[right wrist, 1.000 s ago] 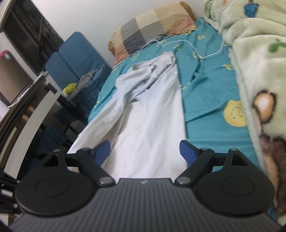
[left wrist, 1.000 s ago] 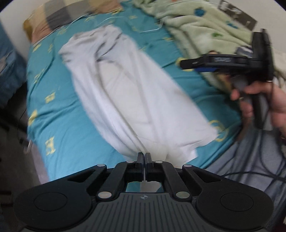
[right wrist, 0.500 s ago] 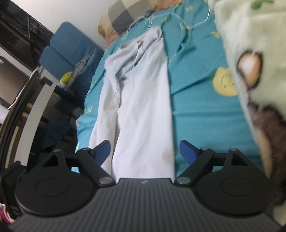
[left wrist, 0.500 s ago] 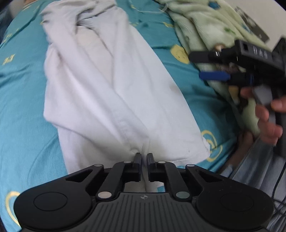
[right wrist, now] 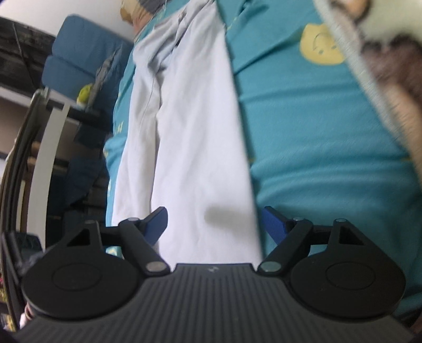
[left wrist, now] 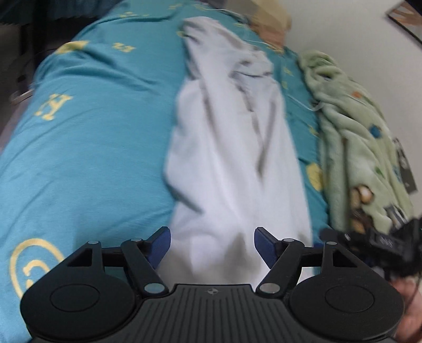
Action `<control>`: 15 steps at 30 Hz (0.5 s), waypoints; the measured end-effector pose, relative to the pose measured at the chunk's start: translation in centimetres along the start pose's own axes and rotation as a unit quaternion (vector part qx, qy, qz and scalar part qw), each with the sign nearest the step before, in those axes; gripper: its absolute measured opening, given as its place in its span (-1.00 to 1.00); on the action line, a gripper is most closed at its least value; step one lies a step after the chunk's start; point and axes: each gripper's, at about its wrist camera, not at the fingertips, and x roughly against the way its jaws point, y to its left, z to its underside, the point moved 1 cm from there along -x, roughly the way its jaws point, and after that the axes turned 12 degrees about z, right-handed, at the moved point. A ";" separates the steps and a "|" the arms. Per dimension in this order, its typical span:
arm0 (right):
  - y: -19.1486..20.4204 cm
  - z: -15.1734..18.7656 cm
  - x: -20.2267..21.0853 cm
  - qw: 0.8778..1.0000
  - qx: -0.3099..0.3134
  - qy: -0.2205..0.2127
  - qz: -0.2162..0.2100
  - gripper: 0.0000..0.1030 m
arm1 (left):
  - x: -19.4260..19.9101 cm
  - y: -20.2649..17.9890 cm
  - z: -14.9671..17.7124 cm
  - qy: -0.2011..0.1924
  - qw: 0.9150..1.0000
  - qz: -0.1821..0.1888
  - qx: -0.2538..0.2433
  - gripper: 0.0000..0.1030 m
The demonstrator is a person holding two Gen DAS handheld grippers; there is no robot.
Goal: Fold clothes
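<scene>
Folding status: white garment (left wrist: 232, 163) lengthwise-folded, lying ahead of both grippers; crosswise folds outstanding.
Left gripper (left wrist: 212, 246): opening, empty.
Right gripper (right wrist: 215, 220): wide, narrowing slightly, empty.

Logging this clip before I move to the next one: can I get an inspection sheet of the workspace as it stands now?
Surface: bed with a teal sheet, yellow smiley and letter prints.
Job's things: white garment lying lengthwise on the sheet, folded narrow, bunched at the far end.
Clutter: green fleece blanket along one side; checked pillow at the head.
Grippers: left gripper opening, fingers apart over the garment's near end, not pressing it; right gripper closing slightly, fingers wide over the near hem, nothing gripped.
Cables: thin white cable near the blanket.
Surroundings: blue chair, dark shelving.
</scene>
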 end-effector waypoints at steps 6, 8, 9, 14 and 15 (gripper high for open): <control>1.1 0.9 -1.2 0.999 0.017 0.024 0.012 0.57 | -1.9 1.0 0.2 0.048 0.998 -0.030 0.005 0.46; 1.3 1.3 -1.2 0.999 0.018 0.035 0.003 0.57 | -2.2 0.7 0.4 0.060 0.998 -0.029 -0.002 0.47; 1.4 1.6 -1.3 0.999 0.018 0.041 -0.002 0.56 | -2.3 0.6 0.5 0.069 0.997 -0.024 -0.003 0.47; 2.2 3.2 -1.5 0.997 0.025 0.076 -0.023 0.46 | -2.4 0.3 1.1 0.111 0.994 0.000 0.000 0.34; 2.4 3.5 -1.7 0.996 0.031 0.082 -0.020 0.38 | -2.4 0.1 1.2 0.115 0.993 -0.002 -0.004 0.25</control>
